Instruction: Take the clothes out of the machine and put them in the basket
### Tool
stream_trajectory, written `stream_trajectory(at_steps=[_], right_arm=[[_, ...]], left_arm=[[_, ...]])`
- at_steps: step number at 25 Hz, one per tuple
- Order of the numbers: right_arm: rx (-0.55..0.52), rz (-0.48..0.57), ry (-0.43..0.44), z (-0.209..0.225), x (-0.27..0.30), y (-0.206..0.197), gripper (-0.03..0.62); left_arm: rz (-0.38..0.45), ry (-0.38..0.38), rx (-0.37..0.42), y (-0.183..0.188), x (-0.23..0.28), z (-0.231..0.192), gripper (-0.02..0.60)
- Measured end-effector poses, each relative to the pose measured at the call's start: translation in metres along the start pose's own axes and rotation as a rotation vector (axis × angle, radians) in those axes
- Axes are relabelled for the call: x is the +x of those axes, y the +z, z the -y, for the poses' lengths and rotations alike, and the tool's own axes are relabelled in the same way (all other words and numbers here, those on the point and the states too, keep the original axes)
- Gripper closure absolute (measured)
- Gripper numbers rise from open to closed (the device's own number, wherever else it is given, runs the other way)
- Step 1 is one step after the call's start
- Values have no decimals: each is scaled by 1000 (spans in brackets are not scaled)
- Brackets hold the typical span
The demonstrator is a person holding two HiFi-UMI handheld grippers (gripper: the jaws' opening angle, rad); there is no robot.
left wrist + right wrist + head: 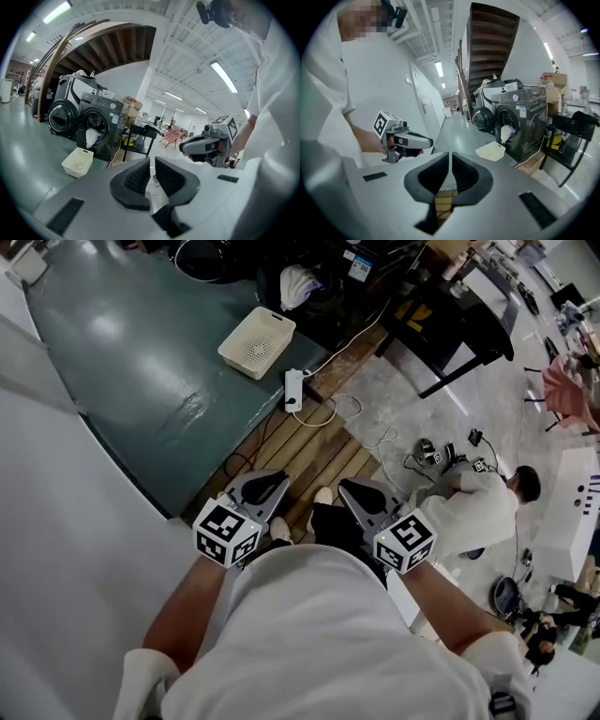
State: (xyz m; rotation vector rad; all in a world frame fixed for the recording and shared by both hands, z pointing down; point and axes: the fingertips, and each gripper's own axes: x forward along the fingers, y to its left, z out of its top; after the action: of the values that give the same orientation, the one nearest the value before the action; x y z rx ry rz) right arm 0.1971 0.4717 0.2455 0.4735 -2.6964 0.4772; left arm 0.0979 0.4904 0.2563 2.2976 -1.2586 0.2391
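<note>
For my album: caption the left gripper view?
Shut left gripper faces a washing machine with white clothes spilling out, basket in front.

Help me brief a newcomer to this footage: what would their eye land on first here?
Probably the white cloth hanging out of the dark washing machine through its open door, with the empty cream basket on the floor just in front of it. Next, the left gripper and right gripper, held side by side in front of the person, both shut and empty, well short of the machine.
</note>
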Motion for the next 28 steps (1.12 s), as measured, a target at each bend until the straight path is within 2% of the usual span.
stream_trajectory(at_steps=[5, 6, 9, 11, 14, 17, 23, 28], right_arm=[[25, -8, 3, 33, 5, -7, 580], [24, -10, 12, 43, 9, -7, 548], [24, -11, 56, 74, 23, -1, 543], [30, -9, 84, 98, 32, 8, 543], [29, -4, 123, 140, 42, 27, 543], [31, -6, 161, 179, 50, 41, 543], [-22, -43, 230, 245, 70, 53, 543], [-35, -20, 226, 268, 91, 78, 543]], left_arm=[[-20, -6, -16, -1, 34, -7, 540], [-22, -1, -15, 1, 44, -11, 522], [-34, 30, -13, 15, 73, -29, 492], [-41, 59, -21, 31, 95, -46, 448], [-57, 111, -1, 60, 131, -73, 437], [-80, 174, 26, 87, 164, -103, 399], [-66, 298, 39, 132, 197, -153, 388], [-34, 342, 74, 174, 201, -179, 397]])
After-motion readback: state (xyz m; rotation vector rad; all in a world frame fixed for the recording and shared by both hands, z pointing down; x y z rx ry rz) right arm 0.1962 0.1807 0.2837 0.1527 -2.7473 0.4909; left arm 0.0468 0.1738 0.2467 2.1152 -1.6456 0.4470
